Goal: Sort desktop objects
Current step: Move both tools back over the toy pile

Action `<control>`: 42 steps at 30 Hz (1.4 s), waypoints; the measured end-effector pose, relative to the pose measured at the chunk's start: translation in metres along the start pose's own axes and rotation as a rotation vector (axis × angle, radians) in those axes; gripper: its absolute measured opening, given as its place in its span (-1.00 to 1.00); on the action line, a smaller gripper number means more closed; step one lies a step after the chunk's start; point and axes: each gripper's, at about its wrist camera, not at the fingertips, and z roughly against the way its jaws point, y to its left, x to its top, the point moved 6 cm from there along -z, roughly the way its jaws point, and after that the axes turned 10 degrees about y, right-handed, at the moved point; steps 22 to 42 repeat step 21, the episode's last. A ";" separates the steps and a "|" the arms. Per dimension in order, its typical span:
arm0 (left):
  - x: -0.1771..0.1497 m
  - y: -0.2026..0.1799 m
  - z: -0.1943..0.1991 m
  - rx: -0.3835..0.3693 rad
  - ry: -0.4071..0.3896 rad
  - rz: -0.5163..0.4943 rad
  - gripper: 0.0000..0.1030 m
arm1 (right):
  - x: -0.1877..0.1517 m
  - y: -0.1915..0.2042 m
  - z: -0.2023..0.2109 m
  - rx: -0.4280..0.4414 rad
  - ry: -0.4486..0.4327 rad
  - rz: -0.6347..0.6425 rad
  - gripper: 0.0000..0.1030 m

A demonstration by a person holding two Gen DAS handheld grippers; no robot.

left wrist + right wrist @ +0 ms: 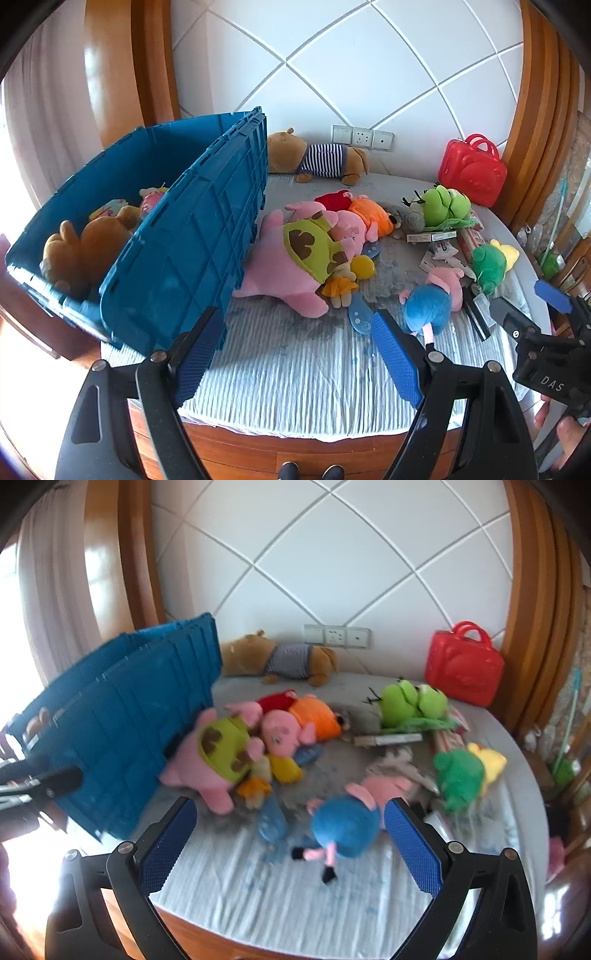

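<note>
A blue crate [184, 236] stands at the left of the table with a brown bear [85, 251] inside; it also shows in the right wrist view [122, 738]. A big pink plush in a green bib [295, 258] lies beside it among other plush pigs. A pig in a blue dress [430, 306] lies nearer the front, also in the right wrist view [347, 827]. My left gripper [301, 350] is open and empty above the cloth. My right gripper [290, 840] is open and empty, just short of the blue-dress pig.
A brown plush dog in a striped shirt [317, 158] lies by the wall. A red toy case [472, 173] stands at the back right. Green frog plushes [443, 206], boxes and papers lie at the right. The table's front edge [295, 439] is near.
</note>
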 end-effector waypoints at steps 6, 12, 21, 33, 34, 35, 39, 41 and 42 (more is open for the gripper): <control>-0.009 0.006 0.013 0.023 -0.047 -0.008 0.61 | -0.010 0.007 0.014 -0.021 -0.026 0.009 0.99; -0.012 0.018 0.022 0.008 -0.068 -0.003 0.61 | -0.014 0.021 0.023 -0.003 -0.051 0.008 0.99; -0.026 0.017 0.017 -0.011 -0.038 -0.036 0.61 | -0.030 0.025 0.019 -0.030 -0.009 -0.016 0.99; -0.026 0.017 0.017 -0.011 -0.038 -0.036 0.61 | -0.030 0.025 0.019 -0.030 -0.009 -0.016 0.99; -0.026 0.017 0.017 -0.011 -0.038 -0.036 0.61 | -0.030 0.025 0.019 -0.030 -0.009 -0.016 0.99; -0.026 0.017 0.017 -0.011 -0.038 -0.036 0.61 | -0.030 0.025 0.019 -0.030 -0.009 -0.016 0.99; -0.026 0.017 0.017 -0.011 -0.038 -0.036 0.61 | -0.030 0.025 0.019 -0.030 -0.009 -0.016 0.99; -0.026 0.017 0.017 -0.011 -0.038 -0.036 0.61 | -0.030 0.025 0.019 -0.030 -0.009 -0.016 0.99; -0.026 0.017 0.017 -0.011 -0.038 -0.036 0.61 | -0.030 0.025 0.019 -0.030 -0.009 -0.016 0.99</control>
